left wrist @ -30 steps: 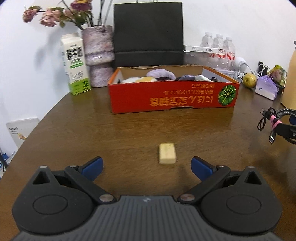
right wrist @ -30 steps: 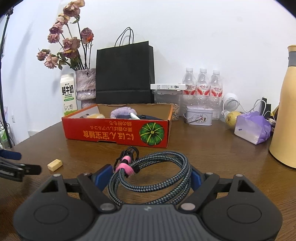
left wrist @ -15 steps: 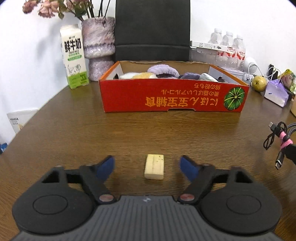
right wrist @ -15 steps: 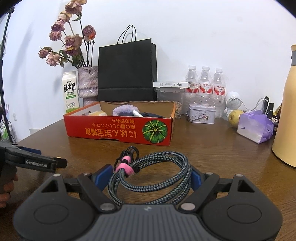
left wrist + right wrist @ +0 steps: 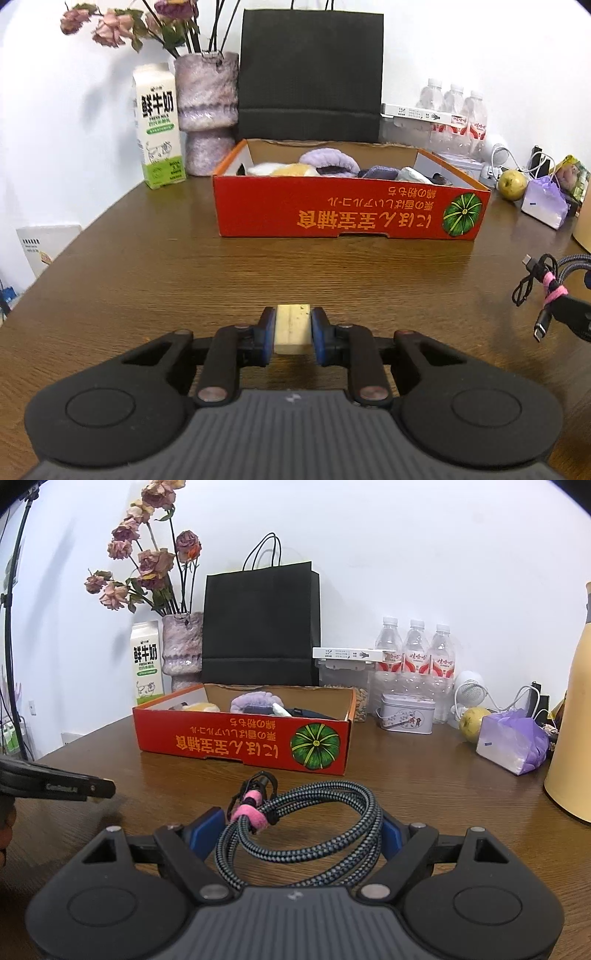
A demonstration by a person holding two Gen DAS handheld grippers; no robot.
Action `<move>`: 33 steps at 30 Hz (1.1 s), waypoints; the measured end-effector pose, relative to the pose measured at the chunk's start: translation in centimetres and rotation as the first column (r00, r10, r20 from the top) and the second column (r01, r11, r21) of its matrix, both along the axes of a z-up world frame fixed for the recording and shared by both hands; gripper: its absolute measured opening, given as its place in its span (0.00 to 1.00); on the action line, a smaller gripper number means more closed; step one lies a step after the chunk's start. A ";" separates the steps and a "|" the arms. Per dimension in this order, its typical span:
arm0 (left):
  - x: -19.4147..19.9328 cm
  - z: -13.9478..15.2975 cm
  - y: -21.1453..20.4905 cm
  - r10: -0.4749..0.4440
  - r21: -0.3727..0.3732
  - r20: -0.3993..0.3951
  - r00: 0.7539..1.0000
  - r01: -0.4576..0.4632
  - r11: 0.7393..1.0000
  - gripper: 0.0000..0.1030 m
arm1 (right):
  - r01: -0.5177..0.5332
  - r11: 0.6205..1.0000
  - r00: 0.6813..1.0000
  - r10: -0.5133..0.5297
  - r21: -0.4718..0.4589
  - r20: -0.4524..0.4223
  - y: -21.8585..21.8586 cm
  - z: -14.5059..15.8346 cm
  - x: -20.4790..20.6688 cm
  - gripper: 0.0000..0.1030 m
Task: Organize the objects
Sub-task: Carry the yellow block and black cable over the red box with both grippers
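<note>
while both grip, left gripper [image 5: 293,334] clenched on eraser [image 5: 292,328], right gripper [image 5: 299,829] around coiled cable [image 5: 306,827]

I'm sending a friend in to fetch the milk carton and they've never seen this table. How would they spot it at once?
Start at the big black paper bag against the back wall. Just left of it stands a mottled purple vase of dried roses, and the milk carton stands upright directly left of that vase. It is the only white gabled carton, with bold black characters and a green base.
</note>
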State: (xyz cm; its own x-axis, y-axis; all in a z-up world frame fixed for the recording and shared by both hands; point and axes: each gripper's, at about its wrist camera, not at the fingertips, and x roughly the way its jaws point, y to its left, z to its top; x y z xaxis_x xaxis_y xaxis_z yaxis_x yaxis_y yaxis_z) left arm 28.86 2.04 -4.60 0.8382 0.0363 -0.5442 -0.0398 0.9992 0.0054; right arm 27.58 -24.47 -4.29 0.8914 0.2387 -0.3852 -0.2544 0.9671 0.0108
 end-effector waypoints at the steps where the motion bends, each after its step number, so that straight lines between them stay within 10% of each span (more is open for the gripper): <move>1: -0.3 0.1 0.0 0.002 0.001 0.007 1.000 -0.002 1.000 0.21 | 0.001 1.000 1.000 -0.001 0.002 0.000 0.0 0.0 0.0 0.81; 33: -3.3 4.7 -2.3 -0.050 -0.020 0.150 0.987 0.053 0.998 0.21 | -0.053 0.996 0.995 0.046 0.078 0.083 2.6 3.7 -0.7 0.81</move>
